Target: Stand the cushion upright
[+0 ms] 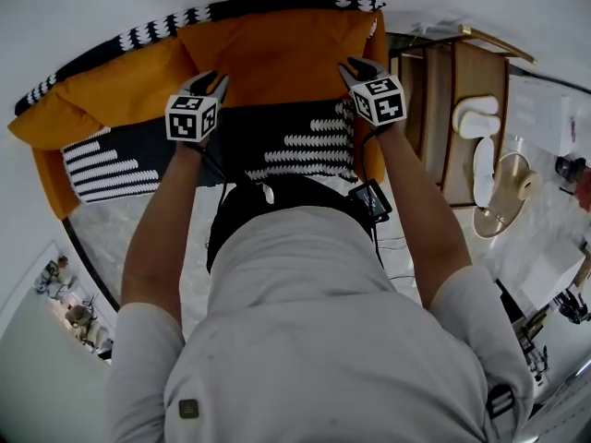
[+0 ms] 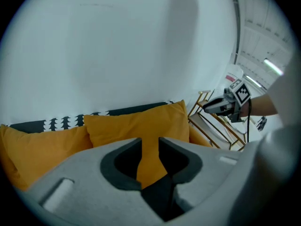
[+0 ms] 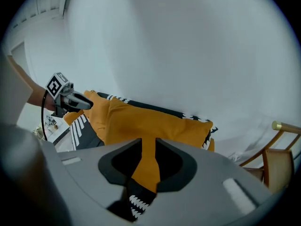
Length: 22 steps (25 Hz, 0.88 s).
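Observation:
An orange cushion (image 1: pixel 268 49) stands on its edge on the sofa and leans against the white wall; it also shows as the cushion (image 2: pixel 141 124) in the left gripper view and the cushion (image 3: pixel 155 124) in the right gripper view. My left gripper (image 1: pixel 215 83) hovers at its lower left corner and my right gripper (image 1: pixel 351 65) at its lower right corner. Seen along its own jaws, the left gripper (image 2: pixel 149 147) stands open with a narrow gap and nothing in it. The right gripper (image 3: pixel 148 147) is likewise open and empty, a little short of the cushion.
A second orange cushion (image 1: pixel 102 90) lies to the left on the black-and-white patterned sofa cover (image 1: pixel 295 141). A gold-framed wooden rack (image 1: pixel 443 109) stands right of the sofa, with white slippers (image 1: pixel 476 118) beside it. Clutter lies on the floor at the far right.

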{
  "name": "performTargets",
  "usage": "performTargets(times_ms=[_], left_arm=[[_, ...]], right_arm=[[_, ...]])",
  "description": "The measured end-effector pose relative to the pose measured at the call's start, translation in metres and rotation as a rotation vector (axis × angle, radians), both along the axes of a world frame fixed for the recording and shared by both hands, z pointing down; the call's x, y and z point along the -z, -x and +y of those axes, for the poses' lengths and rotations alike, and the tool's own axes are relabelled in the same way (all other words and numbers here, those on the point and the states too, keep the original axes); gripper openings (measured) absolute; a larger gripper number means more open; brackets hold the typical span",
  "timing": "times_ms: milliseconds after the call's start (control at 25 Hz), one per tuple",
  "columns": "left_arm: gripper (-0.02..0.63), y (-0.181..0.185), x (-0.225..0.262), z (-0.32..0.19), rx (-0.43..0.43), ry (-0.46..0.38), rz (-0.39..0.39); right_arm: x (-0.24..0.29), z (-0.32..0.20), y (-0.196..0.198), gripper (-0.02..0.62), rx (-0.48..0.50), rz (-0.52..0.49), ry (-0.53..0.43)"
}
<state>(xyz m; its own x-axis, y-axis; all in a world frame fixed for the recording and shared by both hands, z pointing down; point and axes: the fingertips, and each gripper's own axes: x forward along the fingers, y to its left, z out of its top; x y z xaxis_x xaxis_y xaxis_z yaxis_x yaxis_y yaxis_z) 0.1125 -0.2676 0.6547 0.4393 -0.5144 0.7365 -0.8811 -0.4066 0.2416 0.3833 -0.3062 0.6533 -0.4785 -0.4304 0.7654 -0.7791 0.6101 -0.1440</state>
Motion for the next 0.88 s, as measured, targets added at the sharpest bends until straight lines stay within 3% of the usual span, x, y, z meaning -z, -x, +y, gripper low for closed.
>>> performTargets(times_ms=[320, 520, 880], left_arm=[[0.077, 0.011, 0.072, 0.042, -0.008, -0.149, 0.026], [0.029, 0.033, 0.119, 0.074, -0.019, -0.241, 0.044], [0.005, 0.089, 0.190, 0.150, -0.020, -0.364, 0.077]], right_arm=[[0.059, 0.052, 0.033, 0.041, 0.006, -0.066, -0.084], [0.103, 0.084, 0.074, 0.017, 0.029, -0.103, -0.154], [0.166, 0.156, 0.141, 0.009, 0.059, -0.158, -0.252]])
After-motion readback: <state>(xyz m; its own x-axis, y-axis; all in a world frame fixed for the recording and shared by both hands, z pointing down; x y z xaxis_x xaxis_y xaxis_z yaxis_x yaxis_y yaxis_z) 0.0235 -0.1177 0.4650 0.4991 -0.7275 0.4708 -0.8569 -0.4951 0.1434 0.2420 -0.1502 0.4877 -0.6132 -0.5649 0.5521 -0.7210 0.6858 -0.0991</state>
